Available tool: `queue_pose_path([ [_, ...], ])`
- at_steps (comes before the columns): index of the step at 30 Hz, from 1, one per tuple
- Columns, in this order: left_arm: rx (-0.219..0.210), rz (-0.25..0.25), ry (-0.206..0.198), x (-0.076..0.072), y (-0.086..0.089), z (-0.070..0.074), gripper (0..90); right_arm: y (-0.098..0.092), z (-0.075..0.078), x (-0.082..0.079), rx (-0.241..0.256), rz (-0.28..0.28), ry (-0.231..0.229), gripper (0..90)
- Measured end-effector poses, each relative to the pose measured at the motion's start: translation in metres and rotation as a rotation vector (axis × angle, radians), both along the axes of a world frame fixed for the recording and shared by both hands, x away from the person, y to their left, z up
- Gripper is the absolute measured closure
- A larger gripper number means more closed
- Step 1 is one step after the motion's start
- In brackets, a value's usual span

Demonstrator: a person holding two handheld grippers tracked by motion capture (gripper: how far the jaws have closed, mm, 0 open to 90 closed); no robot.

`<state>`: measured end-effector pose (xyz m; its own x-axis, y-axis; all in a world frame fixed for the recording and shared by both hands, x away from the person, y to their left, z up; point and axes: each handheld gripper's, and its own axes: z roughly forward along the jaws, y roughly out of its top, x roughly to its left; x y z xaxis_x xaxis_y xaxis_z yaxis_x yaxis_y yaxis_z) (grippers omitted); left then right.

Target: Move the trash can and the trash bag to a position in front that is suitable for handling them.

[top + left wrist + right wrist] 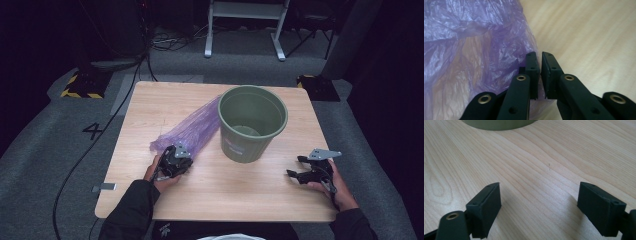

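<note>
Setting: a light wooden worktop [210,192] seen from above, with grey carpet around it and a person's forearms coming in from the near edge.
Purple bag: a crumpled, see-through purple plastic bag [192,126] lies flat on the worktop, running from the near left toward the far side, its far end touching the left of the bin.
Green bin: a round olive-green bin [252,122] stands upright near the middle of the worktop, open at the top.
Left gripper: the left gripper [172,159] rests at the near end of the bag. In the left gripper view its jaws are almost pressed together, with a thin gap between them, right at the bag's edge; whether any plastic is pinched cannot be told.
Right gripper: the right gripper [295,172] sits low over bare wood at the near right, well apart from the bin, its jaws spread wide and holding nothing.
</note>
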<state>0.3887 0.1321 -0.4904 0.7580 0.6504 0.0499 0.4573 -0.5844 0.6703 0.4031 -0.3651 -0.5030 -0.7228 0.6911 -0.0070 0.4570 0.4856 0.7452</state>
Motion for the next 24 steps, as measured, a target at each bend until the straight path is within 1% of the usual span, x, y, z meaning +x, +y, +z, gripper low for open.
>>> queue_pose_path([
  [3,-0.011,-0.013,0.001,-0.007,-0.004,0.000,73.7,0.000,0.000,0.000,0.000,-0.001,0.000,18.5],
  [5,-0.024,-0.022,-0.005,-0.012,-0.007,0.001,64.6,0.000,0.000,0.000,0.000,-0.002,0.000,18.5],
  [6,-0.033,-0.038,-0.007,-0.016,-0.009,0.002,63.4,0.000,0.000,0.000,0.000,-0.002,0.000,18.5],
  [7,-0.028,-0.038,-0.010,-0.019,-0.010,0.003,59.1,0.000,0.000,0.000,0.000,-0.002,0.000,18.5],
  [8,-0.027,-0.043,-0.008,-0.023,-0.012,0.004,56.7,0.000,0.000,0.000,0.000,-0.002,0.000,18.5],
  [9,-0.027,-0.059,-0.014,-0.027,-0.014,0.004,55.1,0.000,0.000,0.000,0.000,-0.002,0.000,18.5],
  [11,-0.021,-0.062,-0.018,-0.034,-0.017,0.005,49.3,0.000,0.000,0.000,0.000,-0.001,0.000,18.6],
  [13,-0.026,-0.062,-0.026,-0.039,-0.019,0.007,42.0,0.000,0.000,0.000,0.000,-0.001,0.000,18.6],
  [14,-0.042,-0.065,-0.024,-0.042,-0.019,0.009,38.7,0.000,0.000,0.000,0.000,-0.002,-0.001,18.6],
  [16,-0.063,-0.063,-0.035,-0.045,-0.018,0.012,34.4,0.000,0.000,0.000,0.000,-0.002,0.000,18.6],
  [18,-0.064,-0.049,-0.035,-0.047,-0.019,0.015,22.6,0.000,0.000,0.000,0.000,-0.002,0.000,18.6],
  [19,-0.065,-0.044,-0.035,-0.048,-0.019,0.016,19.1,0.000,0.000,0.000,0.000,-0.001,0.000,18.6],
  [22,-0.093,-0.031,-0.050,-0.049,-0.019,0.021,15.5,0.000,0.000,0.000,0.000,-0.002,0.000,18.6],
  [23,-0.088,-0.024,-0.062,-0.050,-0.019,0.024,15.6,0.000,0.000,0.000,0.000,-0.002,0.000,18.6],
  [24,-0.095,-0.021,-0.074,-0.051,-0.019,0.028,15.6,0.000,0.000,0.000,0.000,-0.002,0.000,18.6],
])
